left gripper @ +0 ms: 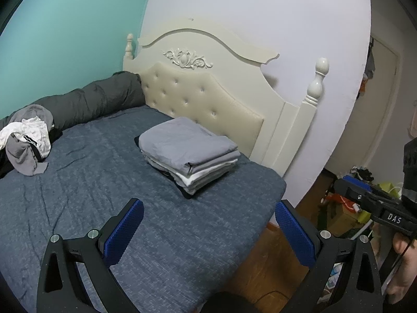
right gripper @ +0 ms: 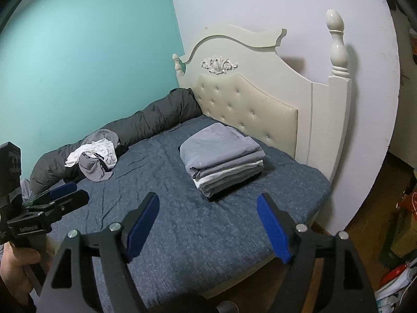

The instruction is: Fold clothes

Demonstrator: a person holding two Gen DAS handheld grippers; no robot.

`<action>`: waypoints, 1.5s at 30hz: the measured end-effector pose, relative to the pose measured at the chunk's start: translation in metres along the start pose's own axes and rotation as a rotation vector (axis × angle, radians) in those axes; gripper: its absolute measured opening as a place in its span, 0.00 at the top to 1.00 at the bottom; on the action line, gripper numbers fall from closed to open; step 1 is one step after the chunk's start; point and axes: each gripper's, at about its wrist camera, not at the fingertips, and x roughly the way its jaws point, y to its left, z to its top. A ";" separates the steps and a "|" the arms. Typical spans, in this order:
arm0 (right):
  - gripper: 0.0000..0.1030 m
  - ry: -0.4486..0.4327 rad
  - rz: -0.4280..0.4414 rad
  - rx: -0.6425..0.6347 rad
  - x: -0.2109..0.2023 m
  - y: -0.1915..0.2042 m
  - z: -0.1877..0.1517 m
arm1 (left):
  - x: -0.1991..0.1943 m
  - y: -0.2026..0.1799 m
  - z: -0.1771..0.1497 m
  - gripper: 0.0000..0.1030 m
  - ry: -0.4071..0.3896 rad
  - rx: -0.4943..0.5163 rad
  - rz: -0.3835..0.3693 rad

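Note:
A neat stack of folded clothes (left gripper: 189, 154), grey on top, lies on the blue bed (left gripper: 104, 182) near the headboard; it also shows in the right wrist view (right gripper: 222, 159). A heap of unfolded grey and white clothes (left gripper: 28, 140) lies at the bed's far left, also in the right wrist view (right gripper: 96, 156). My left gripper (left gripper: 208, 214) is open and empty above the bed's near edge. My right gripper (right gripper: 208, 208) is open and empty, short of the stack. Each gripper shows at the edge of the other's view, the right one (left gripper: 365, 198) and the left one (right gripper: 60, 195).
A cream tufted headboard (left gripper: 203, 99) with posts stands behind the stack. A dark rolled duvet (left gripper: 99, 99) lies along the teal wall. A wooden floor with clutter (left gripper: 346, 208) lies to the right of the bed.

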 end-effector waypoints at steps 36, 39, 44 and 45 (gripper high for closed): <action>0.02 -0.028 -0.076 0.012 -0.009 0.001 -0.027 | -0.016 -0.002 -0.017 0.00 0.008 0.030 0.041; 0.01 -0.028 -0.077 0.008 -0.009 0.002 -0.029 | -0.018 -0.003 -0.018 0.00 0.004 0.031 0.045; 0.01 -0.027 -0.076 0.005 -0.010 0.004 -0.031 | -0.020 -0.002 -0.019 0.00 0.000 0.032 0.053; 0.01 -0.026 -0.074 0.005 -0.010 0.004 -0.031 | -0.020 -0.002 -0.020 0.00 -0.001 0.030 0.052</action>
